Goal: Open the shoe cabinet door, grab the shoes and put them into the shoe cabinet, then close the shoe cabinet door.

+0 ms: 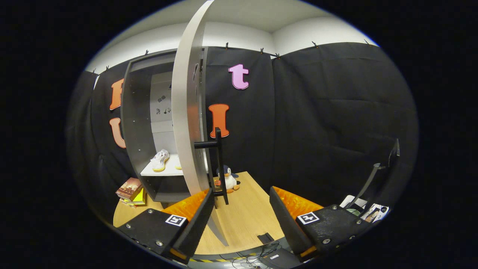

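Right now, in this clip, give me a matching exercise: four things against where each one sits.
Things:
1. white shoe
2. toy penguin
3. stack of books
4. door handle

Places:
A. on the table left of the cabinet
B. just ahead of the open gripper, near its left finger
C. on the cabinet shelf
D. on the table beyond the door

Pairs: 1-C, 2-D, 3-A, 4-B

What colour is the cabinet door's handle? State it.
Black: the handle on the open door, in the gripper view, beyond the open gripper.
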Action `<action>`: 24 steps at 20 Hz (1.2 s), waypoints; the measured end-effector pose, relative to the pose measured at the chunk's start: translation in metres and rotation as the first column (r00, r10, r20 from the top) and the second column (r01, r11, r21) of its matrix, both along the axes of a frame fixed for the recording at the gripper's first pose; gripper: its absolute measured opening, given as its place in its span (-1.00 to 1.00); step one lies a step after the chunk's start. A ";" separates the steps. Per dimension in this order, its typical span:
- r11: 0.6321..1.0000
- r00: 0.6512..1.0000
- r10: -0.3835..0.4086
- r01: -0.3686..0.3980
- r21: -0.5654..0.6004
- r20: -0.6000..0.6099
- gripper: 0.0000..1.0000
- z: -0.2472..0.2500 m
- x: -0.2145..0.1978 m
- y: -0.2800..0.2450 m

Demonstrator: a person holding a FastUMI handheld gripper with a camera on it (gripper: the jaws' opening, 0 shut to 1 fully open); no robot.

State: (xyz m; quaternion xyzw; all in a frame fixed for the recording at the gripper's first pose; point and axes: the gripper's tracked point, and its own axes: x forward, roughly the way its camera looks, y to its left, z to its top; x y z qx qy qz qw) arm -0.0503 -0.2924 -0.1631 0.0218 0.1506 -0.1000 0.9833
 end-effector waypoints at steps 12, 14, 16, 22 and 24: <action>0.998 1.000 0.029 -0.029 -0.048 -0.006 0.80 0.005 -0.003 0.036; 0.998 1.000 0.020 -0.020 -0.060 -0.005 0.80 0.006 -0.003 0.042; 0.998 1.000 0.013 -0.013 -0.062 -0.004 0.79 0.007 -0.005 0.047; 0.999 0.999 0.038 -0.038 -0.027 -0.009 0.79 0.005 -0.003 0.079; 0.999 0.999 0.043 -0.043 -0.027 -0.008 0.79 0.005 -0.002 0.094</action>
